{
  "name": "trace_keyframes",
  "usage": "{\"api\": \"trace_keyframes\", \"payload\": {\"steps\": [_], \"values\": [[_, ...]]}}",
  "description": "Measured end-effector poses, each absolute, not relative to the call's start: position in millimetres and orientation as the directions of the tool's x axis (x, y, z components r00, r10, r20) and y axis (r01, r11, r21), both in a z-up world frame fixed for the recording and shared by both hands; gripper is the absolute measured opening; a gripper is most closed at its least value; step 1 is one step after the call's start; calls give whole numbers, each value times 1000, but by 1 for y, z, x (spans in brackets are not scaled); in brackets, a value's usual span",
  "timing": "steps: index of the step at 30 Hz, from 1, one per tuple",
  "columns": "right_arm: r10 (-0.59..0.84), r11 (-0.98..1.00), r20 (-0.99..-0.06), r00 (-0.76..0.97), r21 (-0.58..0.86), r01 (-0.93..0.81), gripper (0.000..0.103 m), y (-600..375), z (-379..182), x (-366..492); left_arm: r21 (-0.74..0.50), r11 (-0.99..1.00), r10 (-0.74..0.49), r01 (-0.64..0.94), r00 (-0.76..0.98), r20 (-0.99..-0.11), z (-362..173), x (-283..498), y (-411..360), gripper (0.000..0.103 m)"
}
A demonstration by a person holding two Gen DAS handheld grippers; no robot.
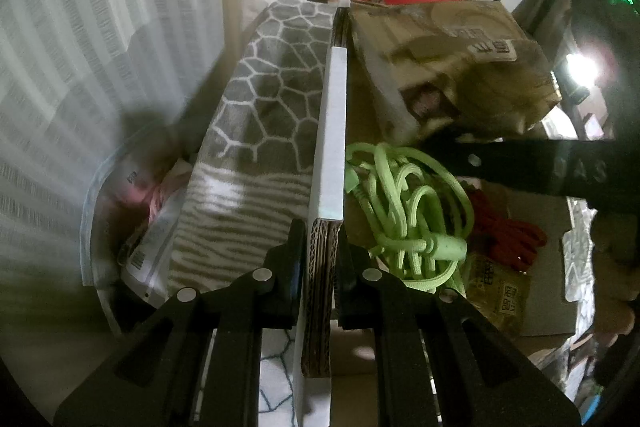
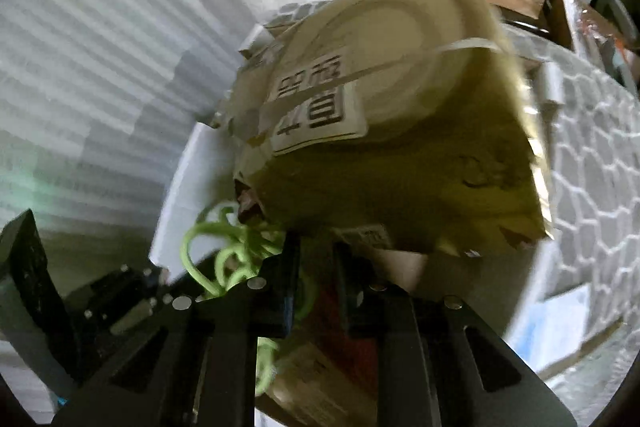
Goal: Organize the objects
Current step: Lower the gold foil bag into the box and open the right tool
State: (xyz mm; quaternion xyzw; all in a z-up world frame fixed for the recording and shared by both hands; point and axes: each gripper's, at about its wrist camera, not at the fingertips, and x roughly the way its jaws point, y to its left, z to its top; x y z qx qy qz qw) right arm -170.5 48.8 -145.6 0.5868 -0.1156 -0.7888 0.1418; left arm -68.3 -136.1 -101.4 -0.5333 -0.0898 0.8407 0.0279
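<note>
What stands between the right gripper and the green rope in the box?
Nothing visible does: the green rope lies beside the right gripper, at its left finger. The tan packet sits farther ahead, above both.

**Crowded box, narrow ways in**

We see the box wall (image 1: 330, 131) running from 6 to 12 o'clock in the left wrist view. At 3 o'clock of it, the green cord (image 1: 404, 203) and red cord (image 1: 508, 231) cover the floor, and the tan packet (image 1: 452, 67) fills the far end at 1 o'clock. The right gripper (image 1: 440, 147) crosses in from 3 o'clock. At 9 o'clock, the patterned cloth (image 1: 264, 99) hugs the wall. In the right wrist view, the packet blocks everything from 11 to 2 o'clock.
</note>
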Motion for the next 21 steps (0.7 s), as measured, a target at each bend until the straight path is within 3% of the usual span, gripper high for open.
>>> {"api": "trace_keyframes", "payload": {"steps": [7,13,18,21], "values": [[-417,-905,-863,-285,422,49,18,40,-146,-184,-183,-982,145,48,-427,-892,-102,-68,-137,10],[-396,-917,-881,-259,367,155,26,43,-115,-164,-188,-981,150,47,-429,-891,-101,-69,-136,10],[-321,-946,-867,-382,275,169,28,67,-67,-162,-190,-980,150,51,-431,-890,-100,-70,-137,10],[-266,-964,-854,-448,234,126,37,86,-51,-171,-188,-981,149,49,-429,-891,-100,-70,-137,10]]}}
